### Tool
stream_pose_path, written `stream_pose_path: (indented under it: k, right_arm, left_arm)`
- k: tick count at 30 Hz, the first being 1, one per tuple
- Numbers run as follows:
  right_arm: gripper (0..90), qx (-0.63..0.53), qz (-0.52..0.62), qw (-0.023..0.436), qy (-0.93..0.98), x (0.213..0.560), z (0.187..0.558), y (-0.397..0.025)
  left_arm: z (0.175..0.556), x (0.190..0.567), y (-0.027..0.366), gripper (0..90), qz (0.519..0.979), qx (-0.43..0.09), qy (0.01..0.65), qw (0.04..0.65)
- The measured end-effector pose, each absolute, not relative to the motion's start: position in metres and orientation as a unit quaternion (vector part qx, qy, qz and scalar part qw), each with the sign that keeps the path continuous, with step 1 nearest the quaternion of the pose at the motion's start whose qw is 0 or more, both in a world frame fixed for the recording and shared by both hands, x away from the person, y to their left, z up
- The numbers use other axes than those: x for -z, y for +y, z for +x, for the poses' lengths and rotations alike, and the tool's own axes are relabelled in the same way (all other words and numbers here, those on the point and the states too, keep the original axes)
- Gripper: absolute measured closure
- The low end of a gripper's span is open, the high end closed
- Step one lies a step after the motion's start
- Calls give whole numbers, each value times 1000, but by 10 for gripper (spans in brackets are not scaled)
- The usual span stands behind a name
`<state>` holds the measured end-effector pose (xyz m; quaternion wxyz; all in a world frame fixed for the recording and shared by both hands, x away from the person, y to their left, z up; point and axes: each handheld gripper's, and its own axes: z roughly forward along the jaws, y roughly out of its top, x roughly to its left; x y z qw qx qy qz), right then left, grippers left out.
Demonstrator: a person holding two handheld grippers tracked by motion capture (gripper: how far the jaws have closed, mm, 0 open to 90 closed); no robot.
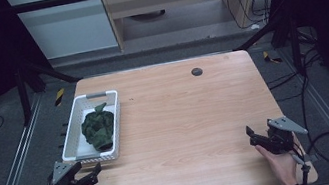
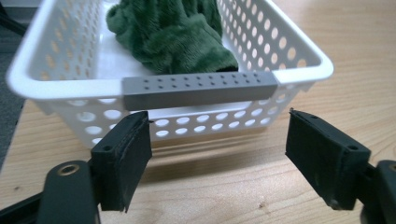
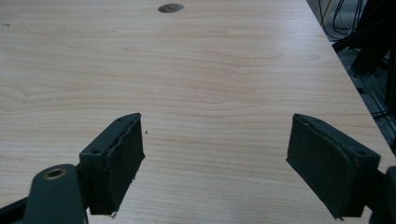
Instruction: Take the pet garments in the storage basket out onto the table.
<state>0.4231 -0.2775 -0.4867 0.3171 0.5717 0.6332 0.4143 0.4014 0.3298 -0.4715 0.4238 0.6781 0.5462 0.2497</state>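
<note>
Green plush cloth lay in the white perforated basket at nine o'clock, left gripper released (just beside its grey handle), right gripper released at four o'clock.

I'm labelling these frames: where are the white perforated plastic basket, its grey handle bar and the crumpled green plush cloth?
White perforated plastic basket (image 1: 70, 129): high view, left rim.
Grey handle bar (image 2: 198, 88): left gripper view, middle of the bar on the near rim.
Crumpled green plush cloth (image 1: 98, 129): high view, centre of the bundle inside the basket.
</note>
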Motion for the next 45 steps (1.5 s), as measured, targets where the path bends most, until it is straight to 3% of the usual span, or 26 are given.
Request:
stream_pose_path:
  k: [6, 17, 45]
  right_arm:
    - [189, -419, 571, 323, 628, 486, 420, -282]
    - [191, -415, 564, 322, 637, 487, 420, -276]
    - [175, -410, 564, 316, 644, 490, 421, -272]
  left_arm:
    - [396, 462, 332, 274, 663, -267, 549, 433]
    - [391, 443, 341, 281, 637, -272, 561, 453]
    - [414, 396, 333, 278, 650, -280, 525, 473]
